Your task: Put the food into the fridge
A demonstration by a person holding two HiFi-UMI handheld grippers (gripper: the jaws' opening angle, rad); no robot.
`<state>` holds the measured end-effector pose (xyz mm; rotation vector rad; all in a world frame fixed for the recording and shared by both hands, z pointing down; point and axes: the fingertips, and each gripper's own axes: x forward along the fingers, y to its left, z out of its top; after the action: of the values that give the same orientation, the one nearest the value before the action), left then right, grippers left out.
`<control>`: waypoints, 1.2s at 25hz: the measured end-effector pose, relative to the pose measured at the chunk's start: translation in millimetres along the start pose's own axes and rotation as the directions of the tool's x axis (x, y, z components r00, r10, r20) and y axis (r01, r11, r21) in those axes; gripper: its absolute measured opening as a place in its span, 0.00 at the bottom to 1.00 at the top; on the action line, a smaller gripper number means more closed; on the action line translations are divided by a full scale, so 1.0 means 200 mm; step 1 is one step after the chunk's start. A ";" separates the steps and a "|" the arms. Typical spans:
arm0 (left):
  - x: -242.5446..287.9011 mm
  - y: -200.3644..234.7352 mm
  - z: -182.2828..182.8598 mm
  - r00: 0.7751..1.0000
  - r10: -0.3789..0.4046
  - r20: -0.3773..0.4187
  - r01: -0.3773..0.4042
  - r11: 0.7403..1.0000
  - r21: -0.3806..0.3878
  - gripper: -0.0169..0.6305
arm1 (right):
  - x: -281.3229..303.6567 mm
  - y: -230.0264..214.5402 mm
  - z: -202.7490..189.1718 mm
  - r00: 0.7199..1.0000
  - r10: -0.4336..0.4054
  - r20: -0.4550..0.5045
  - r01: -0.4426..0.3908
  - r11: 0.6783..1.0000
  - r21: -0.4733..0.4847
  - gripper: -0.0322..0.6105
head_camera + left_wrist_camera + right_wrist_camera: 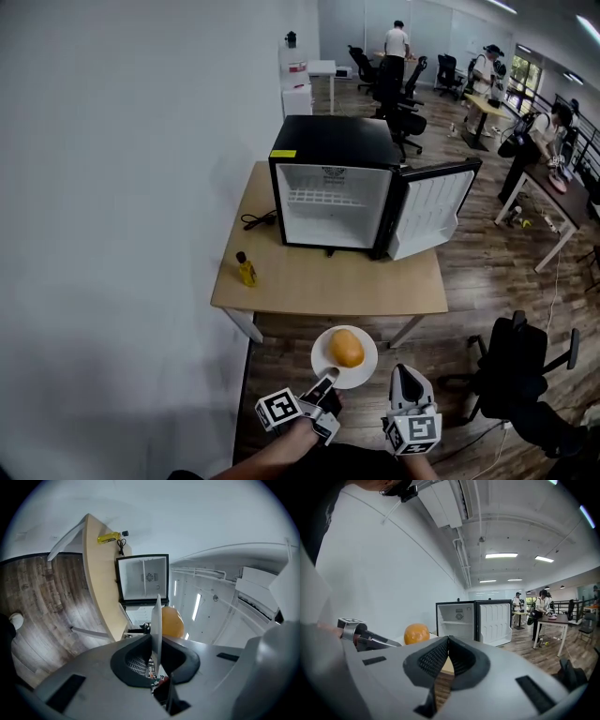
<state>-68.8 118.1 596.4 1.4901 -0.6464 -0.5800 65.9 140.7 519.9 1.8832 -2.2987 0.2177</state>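
Jaws of your left gripper (pixel 157 656) pinch the plate (pixel 367 366) by its rim; your right gripper (pixel 448 640) is closed and empty. Edge-on, the plate half-hides the orange fruit (pixel 172 623).

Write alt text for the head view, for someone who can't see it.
The left claw grips the rim of a round white plate carrying an orange-yellow fruit, in front of a light wooden table where a black fridge stands with its door open. The right claw is shut and empty.
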 end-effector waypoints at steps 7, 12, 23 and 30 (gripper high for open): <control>0.26 -0.06 0.22 0.999 -0.023 -0.022 0.023 1.000 -0.010 0.07 | 0.24 -0.08 0.05 0.998 -0.059 -0.001 0.059 0.998 0.005 0.14; 0.42 -0.14 0.37 0.996 -0.084 -0.011 0.084 0.996 -0.022 0.07 | 0.38 -0.11 0.07 0.998 -0.064 -0.016 0.065 0.998 0.005 0.14; 0.74 -0.08 0.63 0.996 -0.030 0.081 0.031 0.999 -0.018 0.07 | 0.84 -0.32 0.19 1.000 -0.012 0.026 0.011 0.999 0.043 0.14; 1.00 -0.18 0.82 0.985 -0.115 0.132 0.115 0.993 0.009 0.07 | 1.18 -0.49 0.34 0.998 0.017 0.057 -0.019 0.999 0.031 0.14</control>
<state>-42.0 -139.9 563.9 1.5068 -0.6658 -0.7726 115.0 -118.1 506.0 1.9084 -2.3636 0.2067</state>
